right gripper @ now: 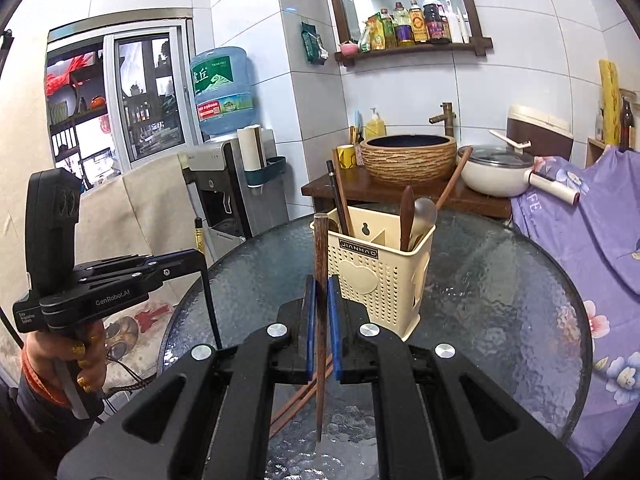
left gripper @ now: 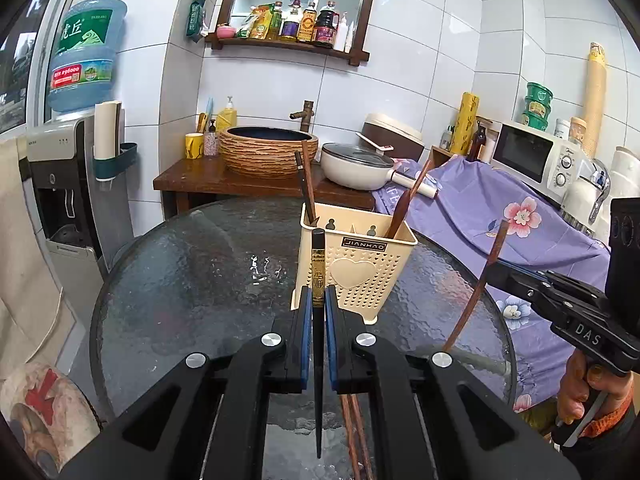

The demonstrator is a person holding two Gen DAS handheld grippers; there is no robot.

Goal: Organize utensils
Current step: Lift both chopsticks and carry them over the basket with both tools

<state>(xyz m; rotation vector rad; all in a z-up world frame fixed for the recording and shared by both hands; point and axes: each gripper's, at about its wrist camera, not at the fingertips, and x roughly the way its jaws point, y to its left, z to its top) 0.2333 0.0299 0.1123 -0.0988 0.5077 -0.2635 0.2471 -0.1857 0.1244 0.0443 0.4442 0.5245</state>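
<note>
Left wrist view: at lower centre, the left gripper is clamped shut on a black chopstick, held upright. Just beyond, mid-frame on the round glass table, stands the cream utensil holder, already holding chopsticks and a wooden spoon. At right, the right gripper pinches a brown chopstick the same way. Upright, each likely drops straight into a compartment. More brown chopsticks lie on the glass at the bottom.
</note>
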